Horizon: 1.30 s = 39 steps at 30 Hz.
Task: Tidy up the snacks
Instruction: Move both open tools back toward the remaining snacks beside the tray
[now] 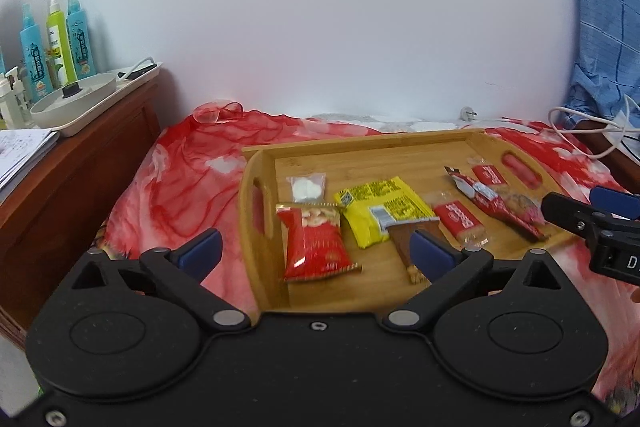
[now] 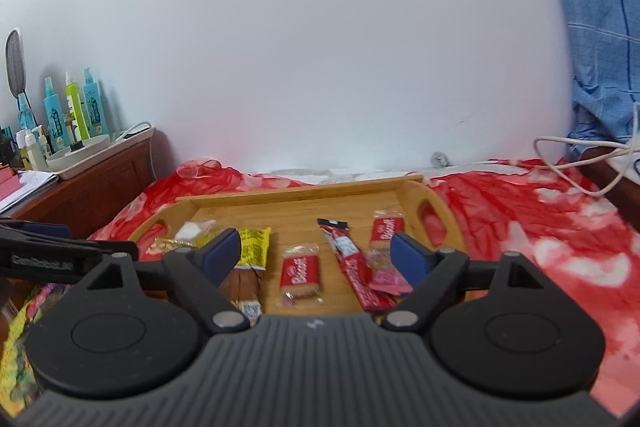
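Note:
A wooden tray [image 1: 256,163] [image 2: 304,197] lies on a red bedspread and holds several snacks. From left: a red nut bag [image 1: 314,243], a small clear white packet [image 1: 306,187], a yellow packet [image 1: 380,211] [image 2: 254,247], a brown bar [image 1: 404,243], a red biscuit pack [image 1: 460,219] [image 2: 300,273], a long red stick pack [image 1: 496,205] [image 2: 354,267] and a second biscuit pack [image 1: 488,173] [image 2: 386,229]. My left gripper [image 1: 316,253] is open and empty at the tray's near left. My right gripper [image 2: 318,253] is open and empty at the tray's near edge.
A wooden nightstand [image 1: 76,155] stands at the left with spray bottles [image 1: 56,43], a white tray [image 1: 92,95] and papers. White cables [image 1: 588,131] [image 2: 580,163] lie at the back right by blue checked fabric [image 1: 608,7]. The wall is close behind.

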Tool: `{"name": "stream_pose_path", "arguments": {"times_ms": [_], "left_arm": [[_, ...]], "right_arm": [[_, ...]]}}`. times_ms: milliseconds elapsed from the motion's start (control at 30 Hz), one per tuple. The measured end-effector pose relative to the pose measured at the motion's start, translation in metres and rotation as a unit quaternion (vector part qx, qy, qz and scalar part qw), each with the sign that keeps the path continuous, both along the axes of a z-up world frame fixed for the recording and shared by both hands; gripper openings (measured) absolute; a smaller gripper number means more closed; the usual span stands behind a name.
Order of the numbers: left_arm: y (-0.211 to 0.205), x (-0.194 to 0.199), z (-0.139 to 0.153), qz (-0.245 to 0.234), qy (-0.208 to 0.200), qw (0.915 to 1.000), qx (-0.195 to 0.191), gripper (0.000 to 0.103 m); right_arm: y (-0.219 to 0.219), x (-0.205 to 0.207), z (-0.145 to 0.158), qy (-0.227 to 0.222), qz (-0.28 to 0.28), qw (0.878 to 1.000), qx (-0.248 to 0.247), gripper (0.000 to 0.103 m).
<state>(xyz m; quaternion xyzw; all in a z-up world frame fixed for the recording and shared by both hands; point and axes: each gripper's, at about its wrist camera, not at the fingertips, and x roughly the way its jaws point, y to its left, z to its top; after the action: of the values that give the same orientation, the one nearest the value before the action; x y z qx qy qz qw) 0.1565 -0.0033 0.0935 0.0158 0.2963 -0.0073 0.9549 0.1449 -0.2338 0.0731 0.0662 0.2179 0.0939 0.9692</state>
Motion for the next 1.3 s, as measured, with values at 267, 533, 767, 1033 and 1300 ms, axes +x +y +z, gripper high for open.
{"name": "stream_pose_path", "arguments": {"times_ms": [267, 533, 767, 1033, 1300], "left_arm": [[0.012, -0.028, -0.013, 0.009, 0.004, 0.9999, 0.002, 0.102], [0.018, -0.042, -0.028, 0.007, 0.021, 0.9996, -0.015, 0.102], [0.019, -0.065, -0.043, 0.019, 0.019, 0.9994, -0.024, 0.102], [0.014, -0.066, -0.058, 0.022, 0.023, 0.9993, -0.018, 0.101], [0.013, -0.046, -0.065, 0.016, 0.022, 0.9992, -0.029, 0.097]], "right_arm": [[-0.007, -0.036, -0.011, -0.004, -0.016, 1.000, -0.013, 0.092], [-0.005, -0.060, -0.022, 0.008, -0.024, 0.999, -0.024, 0.092], [-0.002, -0.072, -0.029, 0.021, -0.030, 0.999, -0.028, 0.087], [0.006, -0.073, -0.039, 0.035, -0.044, 0.998, -0.040, 0.074], [0.011, -0.067, -0.049, 0.055, -0.056, 0.996, -0.038, 0.060]]}}
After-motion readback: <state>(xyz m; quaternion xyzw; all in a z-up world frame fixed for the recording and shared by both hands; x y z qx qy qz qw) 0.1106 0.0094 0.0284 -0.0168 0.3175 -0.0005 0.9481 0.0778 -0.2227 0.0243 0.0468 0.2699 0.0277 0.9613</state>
